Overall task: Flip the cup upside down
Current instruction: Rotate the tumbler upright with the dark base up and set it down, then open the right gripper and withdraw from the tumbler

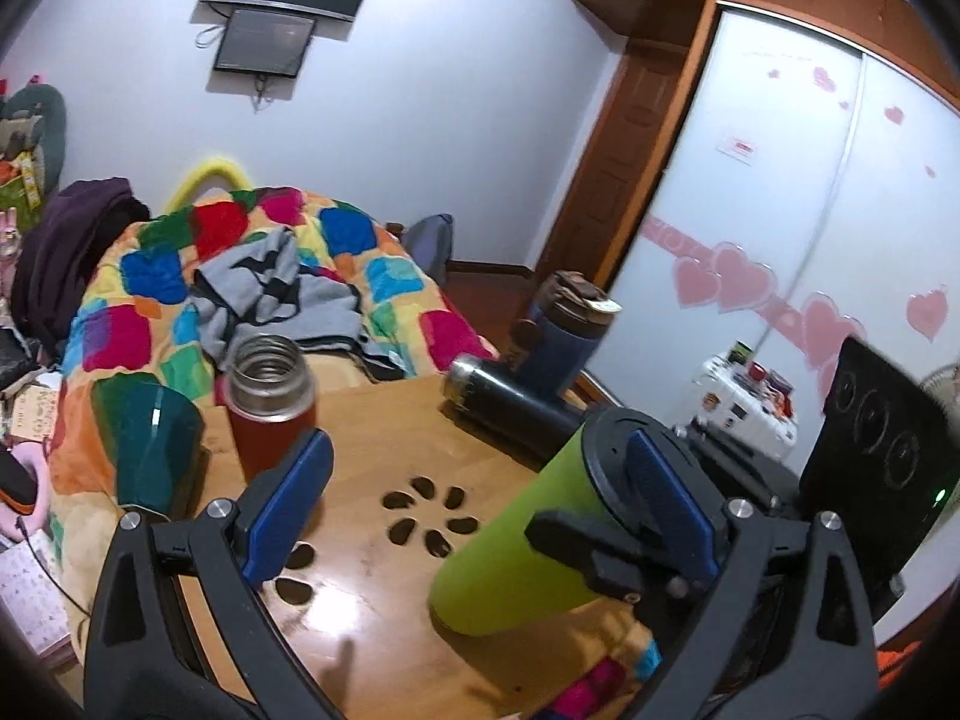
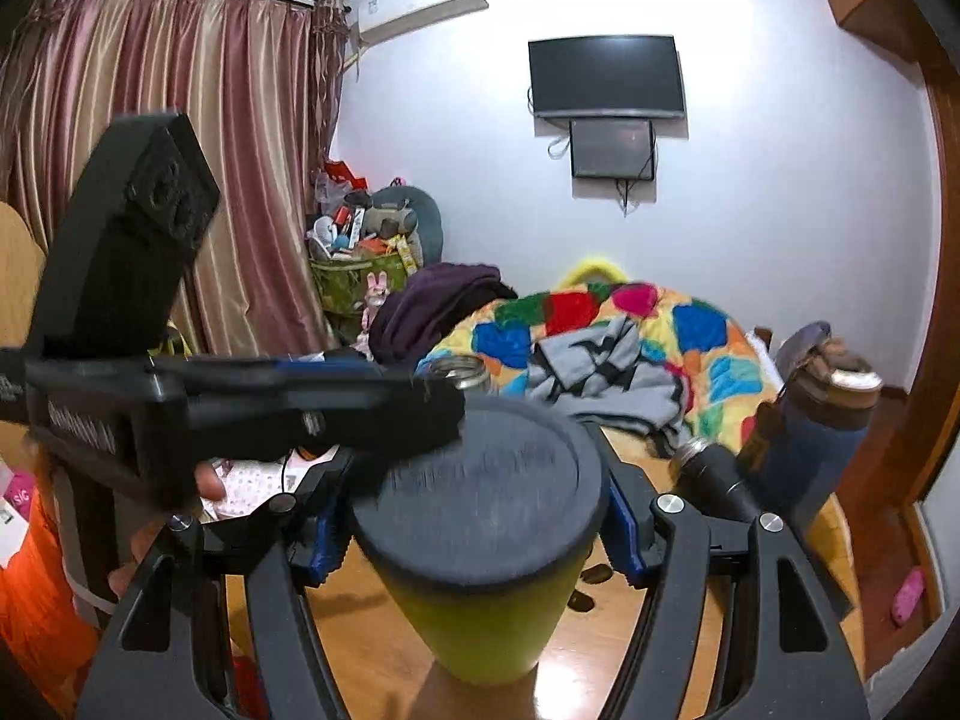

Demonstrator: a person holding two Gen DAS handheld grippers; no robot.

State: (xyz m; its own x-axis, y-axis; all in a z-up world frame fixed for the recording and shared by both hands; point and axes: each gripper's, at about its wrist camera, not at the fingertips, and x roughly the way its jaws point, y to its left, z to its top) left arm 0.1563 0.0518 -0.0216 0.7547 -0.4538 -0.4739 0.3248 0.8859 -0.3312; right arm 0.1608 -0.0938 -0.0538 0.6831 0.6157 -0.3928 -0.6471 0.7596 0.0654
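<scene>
The wooden table [image 1: 384, 444] holds a red bottle [image 1: 271, 420] and a black flask [image 1: 510, 405] lying down. The green cup [image 2: 480, 618] stands on it, tilted, black lid up. The right tongs [image 2: 474, 531] squeeze the cup. The left tongs [image 1: 480, 492] are wide open beside it.

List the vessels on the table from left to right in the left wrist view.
Teal cup → red flask → black flask lying down → green cup. The blue bottle overlaps the black flask behind it, so I leave it out.
</scene>
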